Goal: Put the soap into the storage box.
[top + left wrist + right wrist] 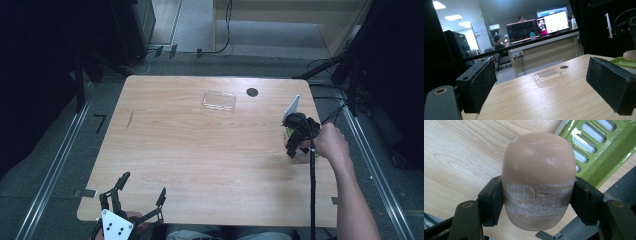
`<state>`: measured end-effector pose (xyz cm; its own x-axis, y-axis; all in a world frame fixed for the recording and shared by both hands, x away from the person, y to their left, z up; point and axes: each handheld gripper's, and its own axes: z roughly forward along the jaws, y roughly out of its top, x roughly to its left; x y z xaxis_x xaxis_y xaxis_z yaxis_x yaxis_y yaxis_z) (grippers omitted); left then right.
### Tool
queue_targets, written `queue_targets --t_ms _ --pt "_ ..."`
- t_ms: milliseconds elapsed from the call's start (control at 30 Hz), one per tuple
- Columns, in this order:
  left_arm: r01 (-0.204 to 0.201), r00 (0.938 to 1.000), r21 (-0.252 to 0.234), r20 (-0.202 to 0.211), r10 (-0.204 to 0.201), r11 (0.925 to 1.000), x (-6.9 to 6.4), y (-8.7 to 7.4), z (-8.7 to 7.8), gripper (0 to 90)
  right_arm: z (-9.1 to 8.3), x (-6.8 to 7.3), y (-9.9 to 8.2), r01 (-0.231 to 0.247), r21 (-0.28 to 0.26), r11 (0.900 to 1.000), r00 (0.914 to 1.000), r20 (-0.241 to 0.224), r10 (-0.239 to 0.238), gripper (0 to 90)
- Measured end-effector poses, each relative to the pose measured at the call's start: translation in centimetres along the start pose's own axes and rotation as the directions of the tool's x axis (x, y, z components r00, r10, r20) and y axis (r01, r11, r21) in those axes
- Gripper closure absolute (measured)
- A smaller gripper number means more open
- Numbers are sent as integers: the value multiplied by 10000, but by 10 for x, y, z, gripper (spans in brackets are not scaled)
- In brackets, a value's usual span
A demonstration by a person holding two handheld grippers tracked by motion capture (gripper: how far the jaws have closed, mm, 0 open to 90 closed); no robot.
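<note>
**Soap bar gripped at the table's right edge**

From the high view, the right gripper [296, 136] sits at the right edge of the table [200, 155], about halfway along it, with the person's hand [331, 142] behind it and its cable trailing toward the near edge. Something green shows just beneath the gripper there. The left gripper [142, 187] rests at the near left corner, jaws spread wide with nothing between them. A clear plastic lid [219, 101] lies toward the far edge, well apart from both.

Over to the left gripper view — both black pads [484, 82] stand far apart, the clear plastic lid [548, 76] lying on the wood beyond them, untouched.

Now the right gripper view — the jaws are clamped on a tan soap bar [538, 180], one pad on each flank, its rounded end pointing away. A green slotted soap dish [599, 150] lies just beyond it, at the table's edge.
</note>
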<state>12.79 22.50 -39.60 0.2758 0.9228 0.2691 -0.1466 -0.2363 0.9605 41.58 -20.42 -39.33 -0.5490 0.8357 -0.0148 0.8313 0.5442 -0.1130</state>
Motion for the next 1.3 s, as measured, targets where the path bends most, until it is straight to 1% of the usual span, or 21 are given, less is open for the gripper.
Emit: queue_targets --t_ms 233,533,667,767,833,1100,1200,1300 --pt "-2 10000 2 1 2 10000 0 0 0 99 0 -7 -1 -166 -84 9998 9998 65 167 339" --pt "-3 10000 6 -1 3 10000 0 0 0 99 0 -16 2 -383 -152 9992 9993 33 383 339" --pt "-6 10000 9 -2 6 10000 0 0 0 99 0 -18 3 -409 -177 9990 9991 46 410 339" --pt "0 10000 11 -12 0 10000 0 0 0 99 0 -19 5 -527 -185 9984 9986 71 528 339" --pt "-10 10000 8 -4 10 10000 0 0 0 99 0 -21 5 -658 -222 9976 9978 4 659 339" --pt "-6 10000 7 -2 6 10000 0 0 0 99 2 -26 10 -795 -278 9964 9968 -75 793 339" --pt "-8 10000 9 1 8 10000 0 0 0 99 3 -29 12 -999 -315 9945 9950 -114 996 339" --pt "0 10000 11 2 0 10000 0 0 0 99 5 -32 14 -1089 -326 9935 9940 -143 1085 339"
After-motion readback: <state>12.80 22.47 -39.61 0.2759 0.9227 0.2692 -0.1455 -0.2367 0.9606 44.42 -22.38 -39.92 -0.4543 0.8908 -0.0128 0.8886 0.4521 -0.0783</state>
